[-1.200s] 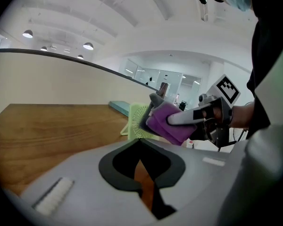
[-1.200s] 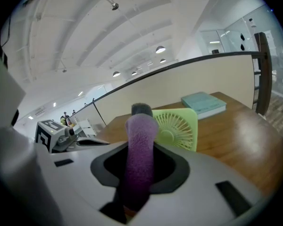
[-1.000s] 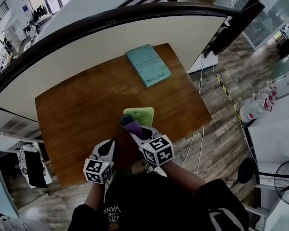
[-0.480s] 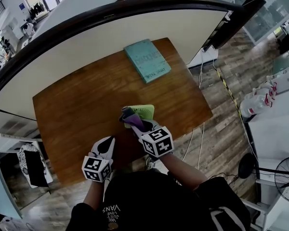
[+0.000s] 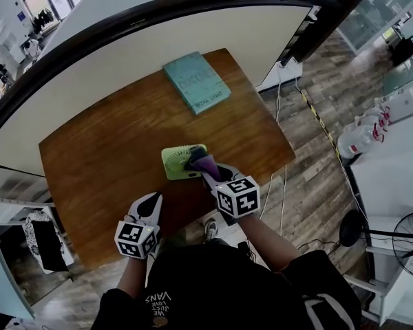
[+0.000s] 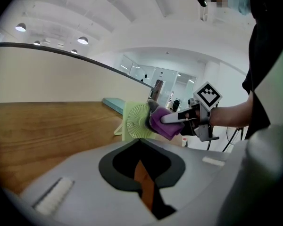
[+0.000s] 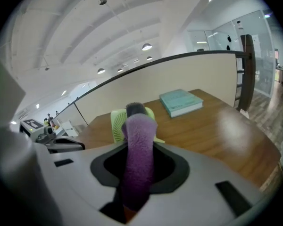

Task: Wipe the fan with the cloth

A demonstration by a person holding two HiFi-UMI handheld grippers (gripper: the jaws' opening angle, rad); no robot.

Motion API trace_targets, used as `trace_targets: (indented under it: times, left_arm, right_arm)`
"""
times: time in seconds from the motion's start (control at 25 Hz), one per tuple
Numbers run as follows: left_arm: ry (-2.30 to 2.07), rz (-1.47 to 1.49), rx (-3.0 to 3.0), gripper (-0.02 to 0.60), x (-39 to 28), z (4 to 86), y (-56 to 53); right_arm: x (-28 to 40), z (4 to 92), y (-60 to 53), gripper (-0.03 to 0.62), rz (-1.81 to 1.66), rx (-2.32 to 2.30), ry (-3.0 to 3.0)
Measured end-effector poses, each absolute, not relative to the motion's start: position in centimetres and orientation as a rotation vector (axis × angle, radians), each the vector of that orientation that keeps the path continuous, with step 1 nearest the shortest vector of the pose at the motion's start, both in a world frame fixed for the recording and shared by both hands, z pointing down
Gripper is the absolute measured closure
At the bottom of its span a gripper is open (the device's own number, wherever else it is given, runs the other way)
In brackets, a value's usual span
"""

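A small light-green fan (image 5: 179, 161) stands on the wooden table (image 5: 110, 163) near its front edge; it also shows in the left gripper view (image 6: 137, 121) and in the right gripper view (image 7: 117, 123). My right gripper (image 5: 205, 168) is shut on a purple cloth (image 5: 201, 160), pressing it against the fan's right side. The cloth (image 7: 137, 159) fills the right jaws, and it appears against the fan's grille in the left gripper view (image 6: 163, 123). My left gripper (image 5: 151, 205) is at the table's front edge, left of the fan, shut with nothing in it.
A teal book (image 5: 195, 81) lies at the table's far right corner. A curved partition wall (image 5: 138, 40) runs behind the table. Cables (image 5: 283, 184) hang off the table's right side over the wood floor. A standing fan (image 5: 406, 243) is at far right.
The right gripper with the cloth has shifted from the fan's left front to its right side, so more of the green grille is now uncovered. The left gripper has stayed put.
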State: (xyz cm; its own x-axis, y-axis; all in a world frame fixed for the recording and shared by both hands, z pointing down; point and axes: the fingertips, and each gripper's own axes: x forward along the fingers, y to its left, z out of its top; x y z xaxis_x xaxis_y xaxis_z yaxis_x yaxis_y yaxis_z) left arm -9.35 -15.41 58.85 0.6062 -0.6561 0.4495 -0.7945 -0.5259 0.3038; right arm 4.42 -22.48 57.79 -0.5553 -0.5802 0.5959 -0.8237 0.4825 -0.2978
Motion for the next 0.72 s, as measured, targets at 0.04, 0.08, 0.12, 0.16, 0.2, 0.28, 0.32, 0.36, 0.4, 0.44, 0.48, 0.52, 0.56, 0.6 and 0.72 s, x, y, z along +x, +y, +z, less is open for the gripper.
trace_targets:
  times: [0.04, 0.08, 0.12, 0.16, 0.2, 0.28, 0.32, 0.36, 0.4, 0.44, 0.48, 0.52, 0.56, 0.6, 0.72]
  left_arm:
    - [-1.147, 0.383, 2.351, 0.571, -9.3, 58.8, -15.3]
    - [-1.148, 0.378, 2.348, 0.571, -9.2, 58.7, -15.3]
    - [-1.151, 0.371, 2.344, 0.571, -9.0, 58.6, -15.3]
    - [-1.155, 0.362, 2.338, 0.571, -8.9, 58.4, -15.3]
    - [-1.161, 0.354, 2.334, 0.571, -8.8, 58.2, -15.3]
    - [-1.172, 0.346, 2.332, 0.571, -8.8, 58.1, -15.4]
    - [-1.176, 0.345, 2.333, 0.571, -8.9, 58.1, -15.3]
    - [-1.181, 0.342, 2.331, 0.571, -9.0, 58.1, -15.3]
    - [-1.188, 0.338, 2.328, 0.571, -9.2, 58.2, -15.3]
    - [-1.196, 0.332, 2.323, 0.571, -9.4, 58.1, -15.3]
    - [-1.206, 0.325, 2.318, 0.571, -9.6, 58.0, -15.2]
    - [-1.217, 0.318, 2.313, 0.571, -9.8, 58.0, -15.1]
    - [-1.227, 0.311, 2.307, 0.571, -10.0, 57.9, -15.1]
    - [-1.238, 0.305, 2.302, 0.571, -10.2, 57.8, -14.9]
    - [-1.276, 0.298, 2.282, 0.571, -11.1, 57.8, -14.2]
  right_arm:
    - [5.1, 57.8, -22.5, 0.496, 0.799, 1.187, -2.305]
    - [5.7, 57.9, -22.5, 0.496, 0.802, 1.206, -2.294]
    - [6.4, 57.9, -22.5, 0.496, 0.806, 1.225, -2.284]
    - [6.9, 58.0, -22.5, 0.496, 0.809, 1.243, -2.275]
    - [7.3, 58.0, -22.4, 0.496, 0.813, 1.258, -2.269]
    - [7.7, 57.9, -22.3, 0.496, 0.812, 1.274, -2.268]
    - [7.7, 57.8, -22.1, 0.496, 0.801, 1.273, -2.272]
    - [7.5, 57.6, -21.9, 0.496, 0.786, 1.267, -2.277]
    - [7.2, 57.3, -21.6, 0.496, 0.772, 1.256, -2.287]
    - [6.8, 57.0, -21.3, 0.496, 0.760, 1.240, -2.300]
    - [6.1, 56.7, -20.9, 0.496, 0.754, 1.217, -2.317]
    - [5.3, 56.5, -20.4, 0.496, 0.750, 1.186, -2.336]
    - [4.3, 56.4, -19.9, 0.496, 0.750, 1.149, -2.355]
    - [3.3, 56.5, -19.3, 0.496, 0.752, 1.106, -2.372]
    - [-0.2, 57.6, -18.2, 0.496, 0.764, 0.983, -2.402]
